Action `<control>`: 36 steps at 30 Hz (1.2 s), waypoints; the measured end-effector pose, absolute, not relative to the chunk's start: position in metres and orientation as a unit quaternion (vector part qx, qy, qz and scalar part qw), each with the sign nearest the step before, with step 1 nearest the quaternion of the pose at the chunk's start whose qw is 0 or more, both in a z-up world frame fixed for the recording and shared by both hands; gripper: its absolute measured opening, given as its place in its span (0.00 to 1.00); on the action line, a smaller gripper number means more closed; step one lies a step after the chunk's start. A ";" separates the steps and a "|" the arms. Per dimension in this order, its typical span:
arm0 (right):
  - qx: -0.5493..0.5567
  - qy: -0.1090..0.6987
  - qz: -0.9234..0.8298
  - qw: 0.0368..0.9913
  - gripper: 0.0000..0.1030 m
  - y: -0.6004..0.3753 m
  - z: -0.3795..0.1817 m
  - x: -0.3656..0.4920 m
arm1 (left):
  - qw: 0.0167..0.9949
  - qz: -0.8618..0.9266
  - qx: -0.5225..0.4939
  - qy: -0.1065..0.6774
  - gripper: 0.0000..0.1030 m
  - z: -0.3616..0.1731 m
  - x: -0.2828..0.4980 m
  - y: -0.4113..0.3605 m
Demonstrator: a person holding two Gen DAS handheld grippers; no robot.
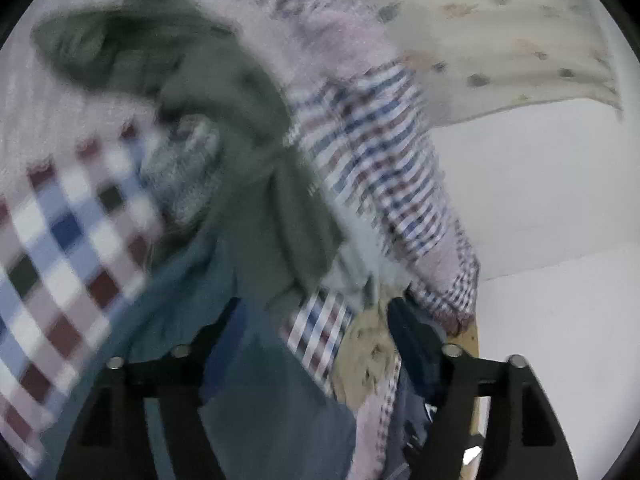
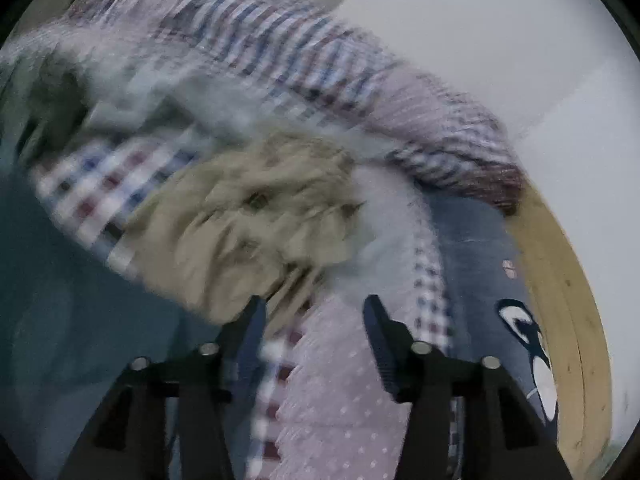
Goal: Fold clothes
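Note:
Both views are blurred and filled by a heap of clothes. In the left wrist view an olive green garment (image 1: 224,92) lies over a teal garment (image 1: 256,380) and a large-checked cloth (image 1: 68,232). A plaid shirt (image 1: 384,168) runs down the right side. My left gripper (image 1: 316,308) is open, with the teal cloth lying between its fingers. In the right wrist view a crumpled beige garment (image 2: 248,216) sits just ahead of my right gripper (image 2: 314,302). That gripper is open over a pink dotted cloth (image 2: 340,392).
A blue garment with a cartoon print (image 2: 488,280) lies against a curved wooden edge (image 2: 560,300) on the right. A pale patterned curtain (image 1: 500,40) and a white wall (image 1: 540,184) stand behind the heap. The same plaid shirt (image 2: 280,52) arches across the top of the right wrist view.

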State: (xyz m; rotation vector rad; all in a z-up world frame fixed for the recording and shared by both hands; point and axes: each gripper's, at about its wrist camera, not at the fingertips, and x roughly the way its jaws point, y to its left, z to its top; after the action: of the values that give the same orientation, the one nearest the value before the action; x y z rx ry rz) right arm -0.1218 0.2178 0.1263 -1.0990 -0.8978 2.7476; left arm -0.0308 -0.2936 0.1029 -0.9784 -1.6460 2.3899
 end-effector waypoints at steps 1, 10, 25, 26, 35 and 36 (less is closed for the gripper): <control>-0.350 -0.269 0.897 0.022 0.72 0.226 0.130 -0.116 | 0.045 0.789 -0.309 -0.529 0.79 0.107 -0.026 -0.296; -0.398 -0.015 0.917 -0.017 0.73 0.315 0.100 -0.014 | 0.024 0.851 -0.316 -0.418 0.80 0.093 0.058 -0.295; -0.347 0.165 0.922 -0.054 0.73 0.287 0.046 0.126 | -0.065 0.833 -0.352 -0.422 0.81 0.018 0.200 -0.299; -0.344 0.166 0.922 -0.058 0.73 0.284 0.047 0.127 | -0.066 0.829 -0.354 -0.428 0.81 0.016 0.205 -0.301; -0.338 0.115 0.927 -0.112 0.73 0.229 0.052 0.127 | -0.071 0.816 -0.390 -0.421 0.81 -0.006 0.239 -0.279; -0.336 0.110 0.927 -0.123 0.73 0.223 0.052 0.128 | -0.076 0.815 -0.396 -0.415 0.81 -0.009 0.241 -0.273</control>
State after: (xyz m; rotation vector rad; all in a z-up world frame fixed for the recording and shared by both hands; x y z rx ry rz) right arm 0.1280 0.2229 0.0525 -1.1458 0.3757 3.1656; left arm 0.2411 -0.2731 -0.0091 -1.3077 -1.3723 2.6938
